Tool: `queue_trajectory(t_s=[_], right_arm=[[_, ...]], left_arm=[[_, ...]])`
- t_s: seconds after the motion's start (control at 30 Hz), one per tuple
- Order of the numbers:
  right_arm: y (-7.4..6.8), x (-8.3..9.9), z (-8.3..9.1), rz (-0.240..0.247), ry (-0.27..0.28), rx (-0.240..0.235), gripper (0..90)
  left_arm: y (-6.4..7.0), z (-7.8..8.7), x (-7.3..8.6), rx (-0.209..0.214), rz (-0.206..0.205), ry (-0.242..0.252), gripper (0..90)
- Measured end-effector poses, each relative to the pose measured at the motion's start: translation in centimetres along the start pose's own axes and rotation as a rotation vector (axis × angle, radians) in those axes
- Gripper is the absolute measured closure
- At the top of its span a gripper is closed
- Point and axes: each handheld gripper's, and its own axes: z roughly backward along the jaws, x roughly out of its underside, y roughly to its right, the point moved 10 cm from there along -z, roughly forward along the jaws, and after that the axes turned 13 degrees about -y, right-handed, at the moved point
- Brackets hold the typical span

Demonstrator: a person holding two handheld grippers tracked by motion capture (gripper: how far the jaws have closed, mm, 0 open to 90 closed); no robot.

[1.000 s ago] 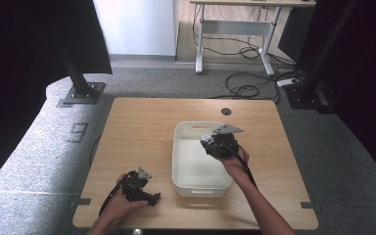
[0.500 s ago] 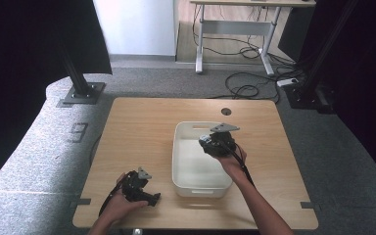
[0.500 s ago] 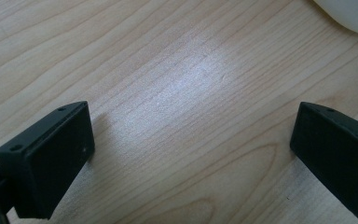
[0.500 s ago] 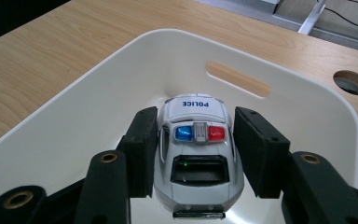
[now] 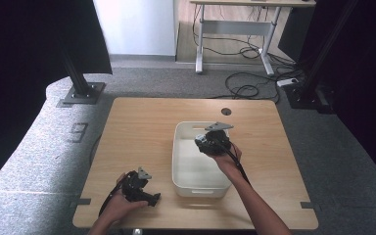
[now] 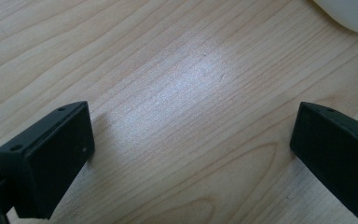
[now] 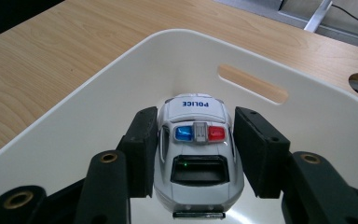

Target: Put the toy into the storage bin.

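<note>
The wooden bench (image 5: 142,127) carries a white tub (image 5: 186,171). Over the tub, the right hand-held gripper (image 7: 193,140) clamps a toy police car (image 7: 196,144). The left hand-held gripper (image 6: 191,140) rests on the bench, jaws spread wide.

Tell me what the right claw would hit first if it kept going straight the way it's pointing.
Probably the far wall of the white bin, the one with the handle slot. The right claw holds a toy police car nose-first toward it, though depth is hard to judge.
</note>
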Motion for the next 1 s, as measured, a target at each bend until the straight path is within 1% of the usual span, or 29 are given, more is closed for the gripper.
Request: queue_trajectory(t_s=[0.4, 0.67, 0.8, 1.0], right_arm=[[-0.5, -0.1, -2.0, -0.011, -0.04, -0.006, 51.0], [-0.9, -0.1, -2.7, -0.007, -0.054, -0.008, 51.0], [-1.1, -0.1, -3.3, -0.004, -0.069, -0.006, 51.0], [-1.9, -0.1, -4.5, -0.004, -0.095, -0.023, 51.0]], left_arm=[[0.0, 0.0, 0.0, 0.001, -0.002, 0.0, 0.0], [0.0, 0.0, 0.0, 0.0, -0.002, 0.001, 0.0], [0.0, 0.0, 0.0, 0.0, -0.003, 0.001, 0.0], [0.0, 0.0, 0.0, 0.003, -0.005, 0.001, 0.0]])
